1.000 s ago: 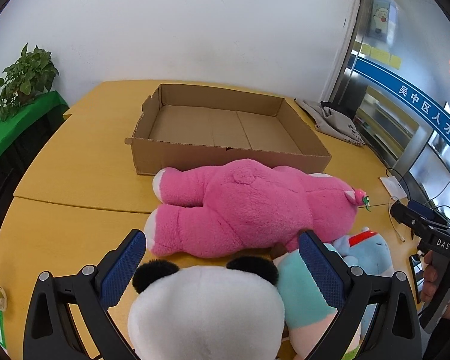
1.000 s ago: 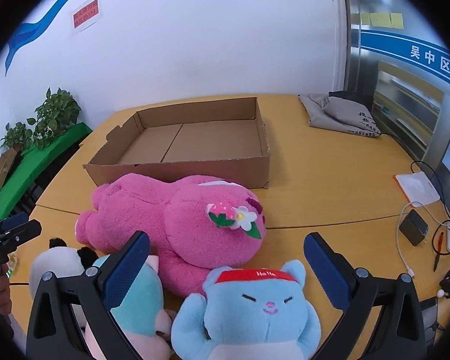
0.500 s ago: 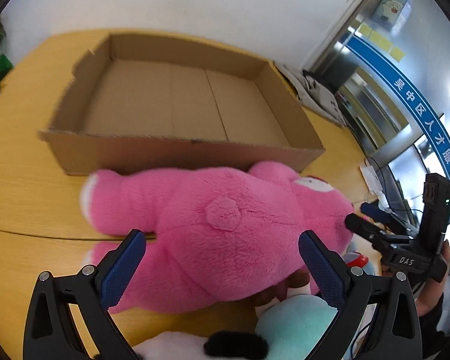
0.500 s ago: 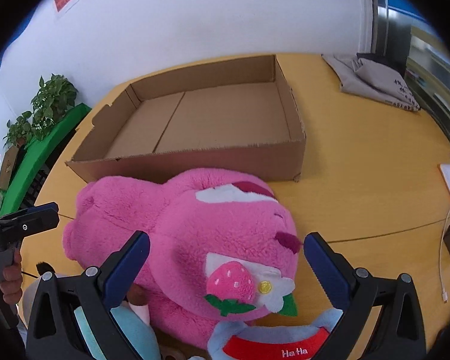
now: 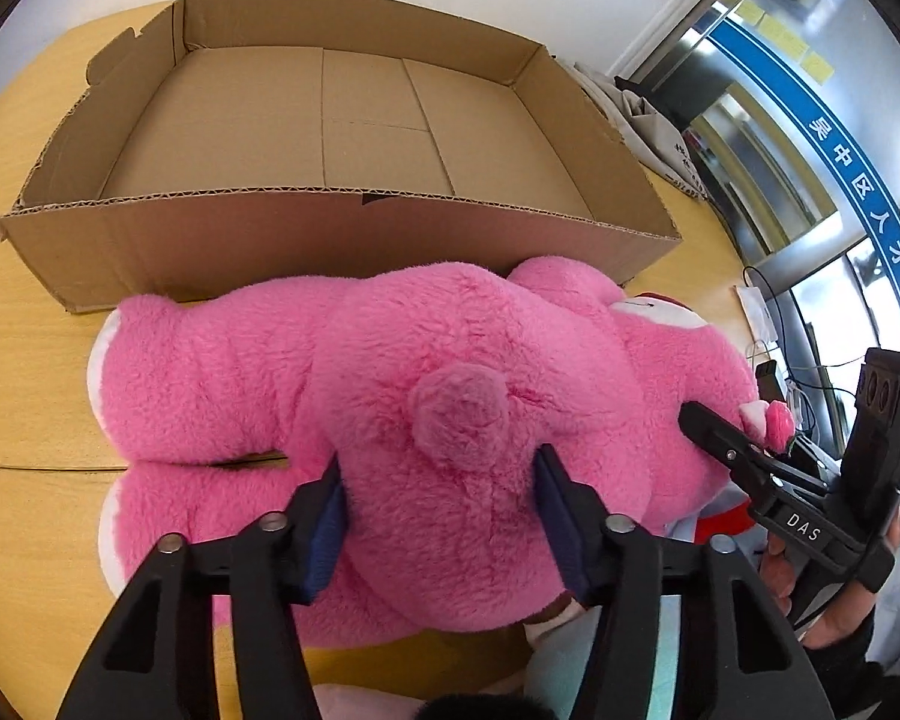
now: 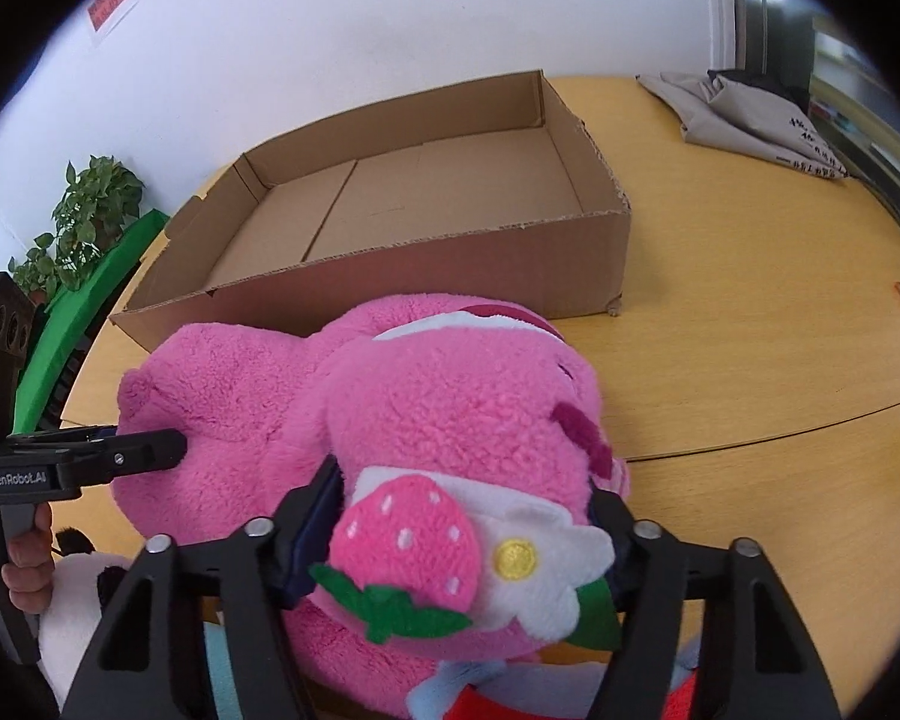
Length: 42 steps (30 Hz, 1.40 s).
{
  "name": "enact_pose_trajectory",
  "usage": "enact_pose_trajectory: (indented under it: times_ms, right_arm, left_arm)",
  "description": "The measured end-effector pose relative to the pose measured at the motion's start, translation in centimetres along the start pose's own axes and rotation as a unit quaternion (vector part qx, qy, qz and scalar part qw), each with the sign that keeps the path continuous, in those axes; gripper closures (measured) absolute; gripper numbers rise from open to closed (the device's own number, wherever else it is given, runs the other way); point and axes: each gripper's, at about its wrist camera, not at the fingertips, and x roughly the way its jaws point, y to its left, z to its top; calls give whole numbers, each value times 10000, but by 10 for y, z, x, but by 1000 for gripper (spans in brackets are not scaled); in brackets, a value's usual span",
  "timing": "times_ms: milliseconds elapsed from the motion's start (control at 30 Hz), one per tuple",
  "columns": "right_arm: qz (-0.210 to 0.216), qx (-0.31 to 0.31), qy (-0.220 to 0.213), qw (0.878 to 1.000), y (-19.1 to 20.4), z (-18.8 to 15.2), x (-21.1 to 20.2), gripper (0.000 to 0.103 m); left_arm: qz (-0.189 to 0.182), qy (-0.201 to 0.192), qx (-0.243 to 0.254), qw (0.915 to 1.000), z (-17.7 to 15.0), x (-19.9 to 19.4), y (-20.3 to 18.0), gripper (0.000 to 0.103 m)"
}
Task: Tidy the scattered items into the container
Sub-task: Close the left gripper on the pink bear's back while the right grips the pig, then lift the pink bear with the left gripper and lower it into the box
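Left claw point(image 5: 438, 498): a second ago wide over the panda, now closing, pads sunk into the pink bear's point(image 5: 390, 420) rump, lower centre.
Right claw point(image 6: 462, 528): likewise closing, on the bear's head by the strawberry point(image 6: 408, 546).
Bear: lying on the desk point(image 6: 750, 360), touching the box front.
Box point(image 5: 342, 228): upper frame, empty.
Meaning: two-handed grip forming, lift likely next.

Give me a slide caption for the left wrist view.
Left gripper jaws closing on the pink plush bear beside the cardboard box.
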Motion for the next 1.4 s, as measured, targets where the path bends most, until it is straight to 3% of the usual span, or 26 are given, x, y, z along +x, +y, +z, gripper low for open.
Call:
enact_pose_trajectory:
  times_ms: [100, 267, 333, 367, 400, 433, 467, 533, 600, 633, 733, 800, 867, 1000, 1133, 1233, 1400]
  right_arm:
    - [127, -35, -215, 9997, 1, -4, -12, 51]
    - [202, -141, -373, 9990, 5, -8, -23, 53]
    - [266, -45, -302, 9992, 1, -5, -21, 53]
    - [267, 13, -234, 9994, -2, -3, -19, 52]
    - [259, 141, -121, 9995, -6, 0, -16, 45]
    - [247, 253, 0, 9994, -9, 4, -13, 34]
    - [236, 360, 127, 9990, -13, 10, -9, 30]
    - [264, 440, 281, 9983, -19, 19, -4, 24]
    - [210, 246, 347, 9989, -17, 25, 3, 26]
    - [174, 144, 360, 9991, -15, 24, 8, 35]
    - [143, -8, 198, 9997, -8, 14, 8, 53]
    - [220, -111, -62, 9997, -2, 8, -5, 58]
    - [244, -238, -215, 9992, 1, 6, -13, 59]
    - [444, -252, -593, 9969, 6, 9, -44, 60]
    - [633, -308, -1177, 9906, 13, 28, -84, 60]
    - [693, -475, -1682, 9822, 20, 59, -107, 60]
    - [642, -780, -2276, 9685, 34, 131, -111, 60]
  left_arm:
    - [-14, -81, 18, 10000, -3, -10, -1, 63]
    - [-4, -76, -22, 10000, -5, -15, 4, 62]
    - [15, -17, -22, 10000, 0, -14, 5, 52]
    - [36, -8, 6, 10000, 4, -14, 4, 41]
    - [58, -14, 20, 10000, 9, -14, 5, 25]
    - [75, -9, 44, 10000, 15, -13, 5, 18]
    - [77, 29, 96, 9999, 21, -8, 5, 8]
    - [142, 229, 198, 9994, 30, 7, 2, 6]
    - [165, 464, 297, 9983, 31, 23, -1, 10]
    - [219, 472, 356, 9980, 31, 26, -4, 14]
    - [216, 325, 388, 9985, 24, 16, -10, 38]
    - [175, 230, 334, 9990, 18, 6, -9, 56]
    - [176, 104, 341, 9992, 8, -2, -13, 62]
    - [158, -378, 317, 9987, -5, -34, -27, 62]
    - [85, -1176, 467, 9919, 1, -89, -44, 62]
    - [133, -1657, 700, 9836, 27, -119, -54, 62]
    - [264, -2071, 787, 9748, 99, -134, -58, 61]
